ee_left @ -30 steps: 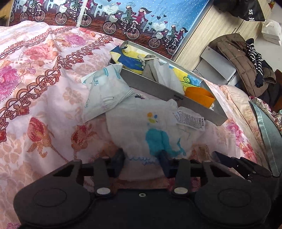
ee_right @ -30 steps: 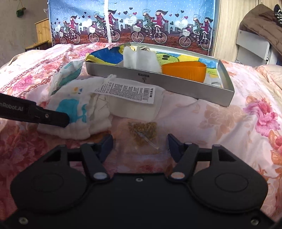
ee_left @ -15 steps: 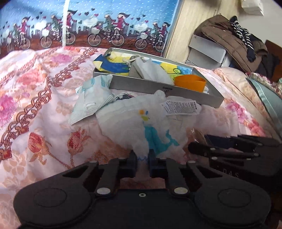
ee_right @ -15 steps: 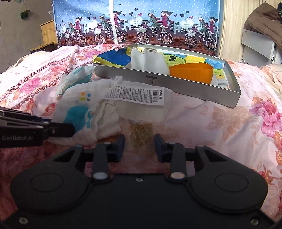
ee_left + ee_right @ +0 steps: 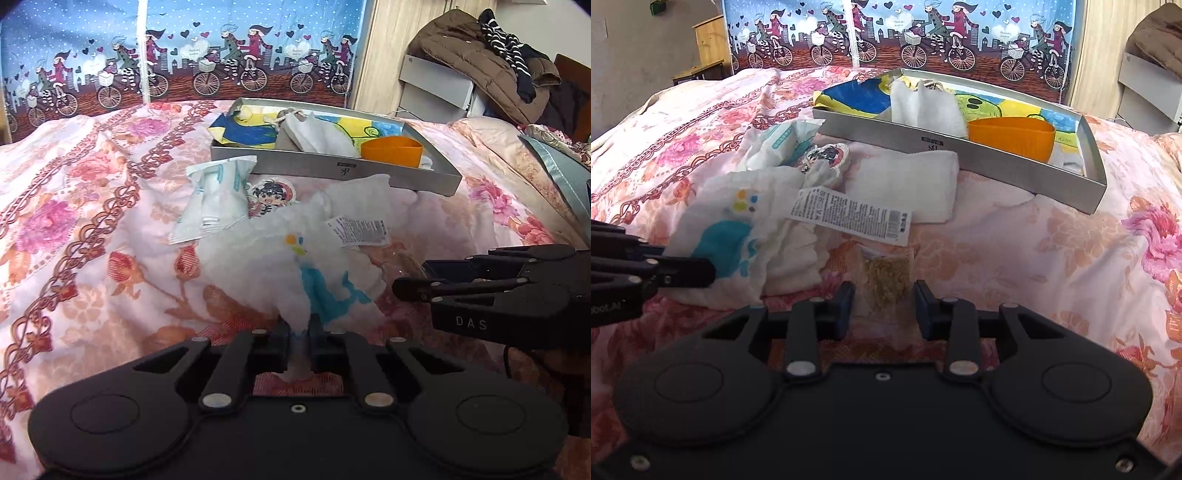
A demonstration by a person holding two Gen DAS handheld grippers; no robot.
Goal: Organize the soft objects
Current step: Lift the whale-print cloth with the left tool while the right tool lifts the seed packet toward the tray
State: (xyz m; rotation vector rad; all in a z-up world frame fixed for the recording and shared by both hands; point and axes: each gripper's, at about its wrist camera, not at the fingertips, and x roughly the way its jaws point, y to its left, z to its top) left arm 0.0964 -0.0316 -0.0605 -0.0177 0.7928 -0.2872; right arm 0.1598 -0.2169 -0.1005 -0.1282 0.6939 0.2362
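I had the left gripper pinched shut on the near edge of the white cloth, to lift it off the bed toward the tray. My right gripper stood half open around a clear seed packet, not touching. Only the right view showed that packet plainly.

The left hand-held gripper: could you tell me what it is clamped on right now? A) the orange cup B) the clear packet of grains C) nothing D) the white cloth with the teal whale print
D: the left hand-held gripper has its jaws shut on the near edge of the white whale-print cloth.
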